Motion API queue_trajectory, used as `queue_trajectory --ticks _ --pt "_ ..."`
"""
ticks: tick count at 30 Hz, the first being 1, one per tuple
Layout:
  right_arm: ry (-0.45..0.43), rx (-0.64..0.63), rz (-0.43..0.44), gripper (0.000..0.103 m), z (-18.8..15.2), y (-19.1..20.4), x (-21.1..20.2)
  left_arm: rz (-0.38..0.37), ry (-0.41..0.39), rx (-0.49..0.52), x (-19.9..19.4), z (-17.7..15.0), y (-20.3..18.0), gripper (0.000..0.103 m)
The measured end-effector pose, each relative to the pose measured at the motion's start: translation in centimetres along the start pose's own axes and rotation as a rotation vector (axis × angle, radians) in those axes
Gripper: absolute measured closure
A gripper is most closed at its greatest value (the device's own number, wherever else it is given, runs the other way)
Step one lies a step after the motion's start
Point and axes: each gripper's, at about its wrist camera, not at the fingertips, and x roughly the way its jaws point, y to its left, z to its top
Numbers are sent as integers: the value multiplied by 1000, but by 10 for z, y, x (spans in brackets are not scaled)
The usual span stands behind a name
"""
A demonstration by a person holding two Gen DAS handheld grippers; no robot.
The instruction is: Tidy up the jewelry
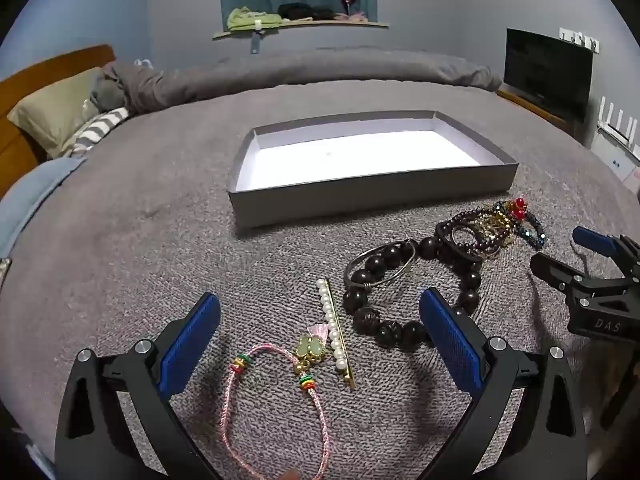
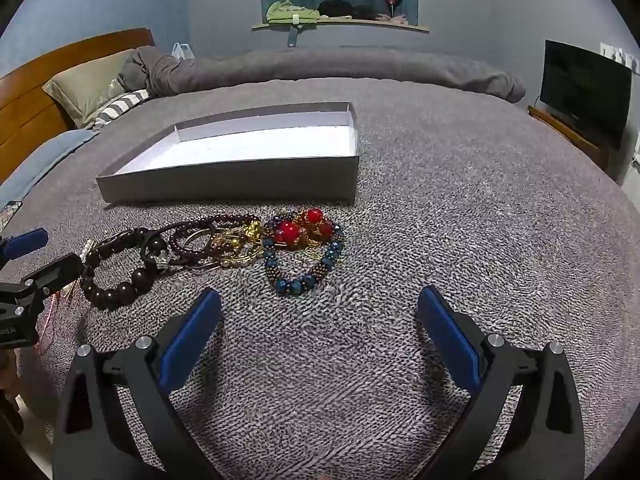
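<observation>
Jewelry lies on a grey bedspread in front of a shallow grey box (image 1: 360,196) with a white inside. My left gripper (image 1: 320,336) is open above a pink cord bracelet (image 1: 272,396) and a pearl hair clip (image 1: 334,332); a dark wooden bead bracelet (image 1: 404,312) lies at its right finger. My right gripper (image 2: 320,336) is open over bare bedspread, just short of a blue bead bracelet (image 2: 308,272) and red bead jewelry (image 2: 304,228). Gold chains (image 2: 240,240) and dark bangles (image 2: 192,240) lie to their left. The box (image 2: 240,184) holds nothing.
Pillows (image 1: 56,116) and a wooden headboard (image 1: 24,76) are at the left. A rolled grey duvet (image 1: 320,68) runs along the bed's far side. A dark screen (image 1: 548,68) stands at the right, and a windowsill with clothes (image 1: 256,20) is behind.
</observation>
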Motion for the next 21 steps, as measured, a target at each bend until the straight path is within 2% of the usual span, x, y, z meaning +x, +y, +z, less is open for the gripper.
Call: queue_trajectory --ticks 21 --pt "1 -3 -3 5 0 2 1 3 0 10 -1 -4 -3 2"
